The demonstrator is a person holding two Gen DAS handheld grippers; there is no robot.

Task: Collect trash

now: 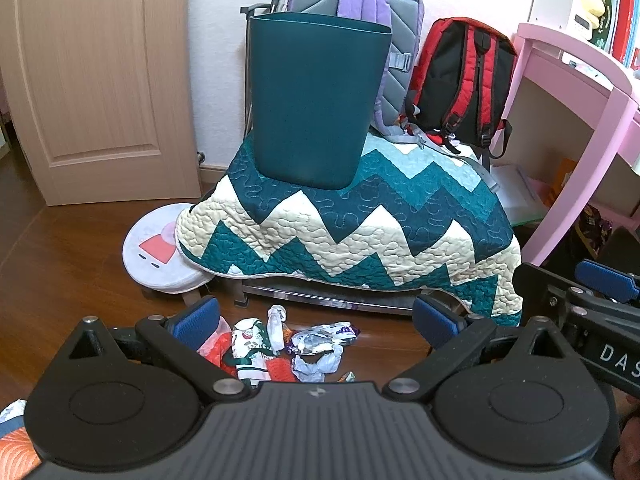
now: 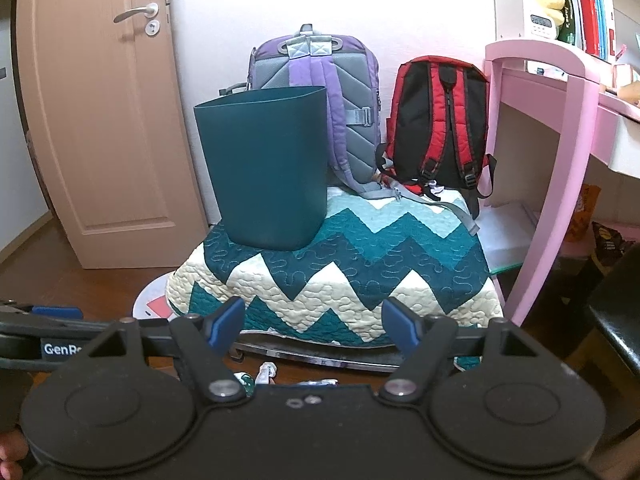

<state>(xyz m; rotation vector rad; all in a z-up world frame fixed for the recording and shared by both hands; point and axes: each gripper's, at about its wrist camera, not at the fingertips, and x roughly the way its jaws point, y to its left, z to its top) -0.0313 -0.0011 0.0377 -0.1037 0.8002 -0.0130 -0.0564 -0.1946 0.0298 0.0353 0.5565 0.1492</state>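
Several crumpled wrappers (image 1: 280,344) are seen heaped on the wooden floor (image 1: 72,264), just in front of a low quilt-covered stand. A silvery foil piece (image 1: 324,338) lies at the right of the heap, a white-and-green wrapper (image 1: 250,350) in the middle, and an orange-red one (image 1: 218,346) at the left, against the left gripper's near pad. In the right wrist view only the tips of the heap (image 2: 268,372) are shown above the gripper body.

The left gripper (image 1: 316,320) is held released, its blue pads spread wide on either side of the heap, with nothing between them. The right gripper (image 2: 314,320) is likewise spread apart and empty, and is held higher, beside the left.

A dark teal bin (image 1: 316,100) is set upright on the zigzag quilt (image 1: 360,220), well above the trash, with a purple backpack (image 1: 360,4) and a red backpack (image 1: 464,80) behind it.

Several risks can be judged from this. Because the wrappers overlap, more than one may be pinched at once and the extra piece dropped on the way up. Thin foil may slip from the pads if only an edge is caught. The bin stands on soft, sloping fabric near the stand's edge, so it could be tipped if its rim is knocked. The two grippers are close together and could be bumped against each other.
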